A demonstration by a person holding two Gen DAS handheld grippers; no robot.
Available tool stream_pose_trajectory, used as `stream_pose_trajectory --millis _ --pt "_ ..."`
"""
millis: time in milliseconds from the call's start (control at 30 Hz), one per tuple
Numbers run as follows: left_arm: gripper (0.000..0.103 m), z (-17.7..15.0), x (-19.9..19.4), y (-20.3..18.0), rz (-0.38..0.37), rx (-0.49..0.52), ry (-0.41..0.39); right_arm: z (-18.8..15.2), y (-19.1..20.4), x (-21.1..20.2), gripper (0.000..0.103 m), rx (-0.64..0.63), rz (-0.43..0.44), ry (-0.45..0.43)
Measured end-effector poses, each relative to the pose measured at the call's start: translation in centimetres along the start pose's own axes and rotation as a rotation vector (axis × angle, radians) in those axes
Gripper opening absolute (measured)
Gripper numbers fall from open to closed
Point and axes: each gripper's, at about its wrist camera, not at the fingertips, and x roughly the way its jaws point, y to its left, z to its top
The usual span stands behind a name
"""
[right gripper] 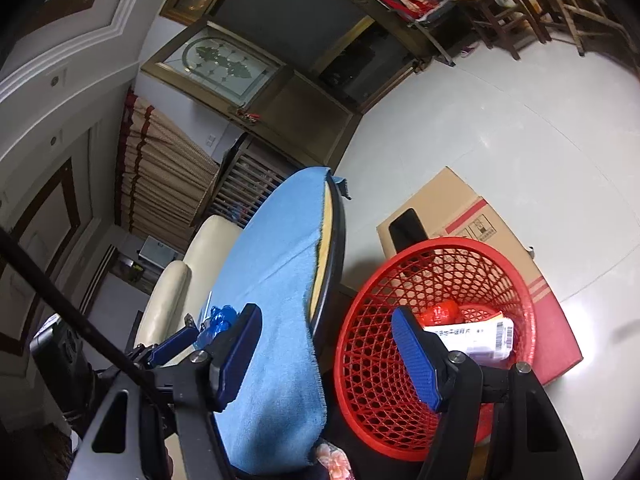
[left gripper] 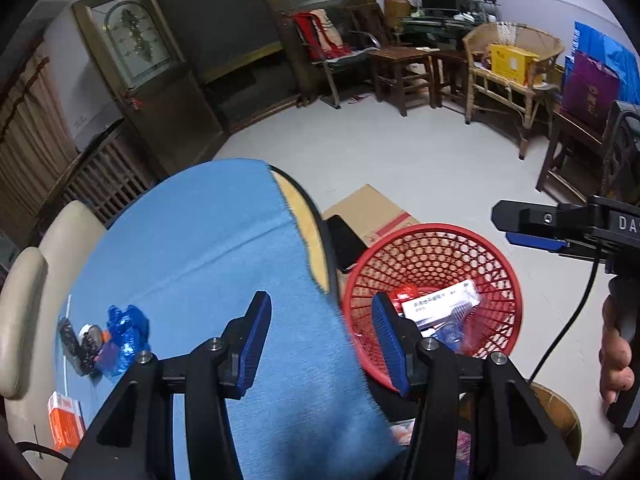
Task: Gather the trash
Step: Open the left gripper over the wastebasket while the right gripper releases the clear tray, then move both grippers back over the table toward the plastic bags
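Observation:
A red mesh basket (left gripper: 500, 264) stands on the floor beside the round table with a blue cloth (left gripper: 208, 248); it also shows in the right wrist view (right gripper: 360, 360). In it lie a white medicine box (left gripper: 440, 304) (right gripper: 472, 338) and a red wrapper (right gripper: 440, 311). On the cloth at the left lie a blue crumpled wrapper (left gripper: 128, 332) (right gripper: 218, 318), a dark wrapper (left gripper: 80, 344) and an orange box (left gripper: 66, 420). My left gripper (left gripper: 320, 320) is open and empty over the table edge. My right gripper (right gripper: 326, 338) is open and empty above the basket; it also shows in the left wrist view (left gripper: 536, 226).
A cardboard box (right gripper: 460, 208) lies on the floor behind the basket. A cream chair (left gripper: 36, 292) stands left of the table. Wooden chairs (left gripper: 400, 72), a wicker chair (left gripper: 512, 60) and a desk line the far wall. Grey floor lies between.

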Motion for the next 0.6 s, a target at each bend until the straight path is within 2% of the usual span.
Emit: stream_pose_trajectory --millis 100,267,367,600 --pt "0.057 -1.0 -0.4 1.3 0.013 -0.029 -0.007 -0.4 1.4 0.5 0.072 -0.040 -0.004 0.009" --pt "0.057 -4.5 -1.0 4.8 0.074 -0.086 0.001 -1.3 3.6 1.8 0.072 -0.095 -0.007 0.040" --pt "0.058 -6.9 -1.3 8.0 0.109 -0.152 0.013 -1.9 4.6 3.0 0.072 -0.111 -0.009 0.071" --pt "0.058 -13.2 -1.4 18.1 0.254 -0.347 0.073 -2.8 8.1 7.9 0.072 -0.169 -0.016 0.181"
